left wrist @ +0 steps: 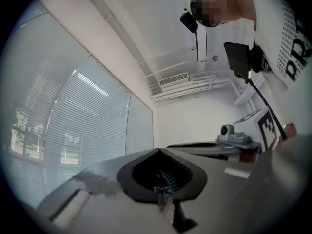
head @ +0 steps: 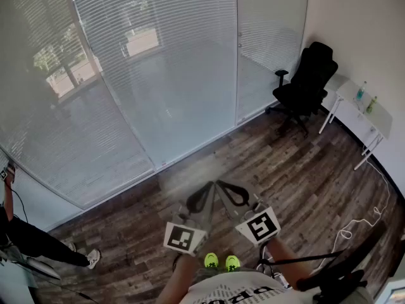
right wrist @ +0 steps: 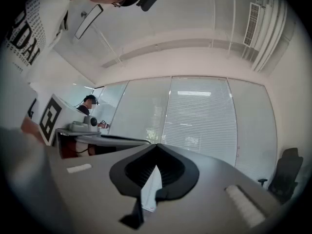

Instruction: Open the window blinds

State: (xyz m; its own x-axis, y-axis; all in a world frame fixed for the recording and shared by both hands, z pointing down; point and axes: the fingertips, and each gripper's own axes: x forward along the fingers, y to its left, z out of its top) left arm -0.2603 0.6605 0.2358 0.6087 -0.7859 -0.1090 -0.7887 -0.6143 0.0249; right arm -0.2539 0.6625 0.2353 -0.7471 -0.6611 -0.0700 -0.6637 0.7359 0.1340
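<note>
White slatted blinds (head: 158,75) hang lowered over the glass wall ahead, and daylight and trees show faintly through the slats. They also appear in the left gripper view as blinds (left wrist: 83,130) and in the right gripper view as blinds (right wrist: 200,121). I hold both grippers side by side at waist height, well short of the glass. My left gripper (head: 209,186) is shut with nothing in it, its tips meeting (left wrist: 158,150). My right gripper (head: 219,183) is shut and empty as well (right wrist: 157,145). Their tips nearly touch each other.
A black office chair (head: 307,81) stands at the far right corner beside a white table (head: 364,116) with two bottles (head: 362,94). A person (head: 25,239) stands at the left near the glass. A white cable (head: 361,223) lies on the wooden floor (head: 285,170).
</note>
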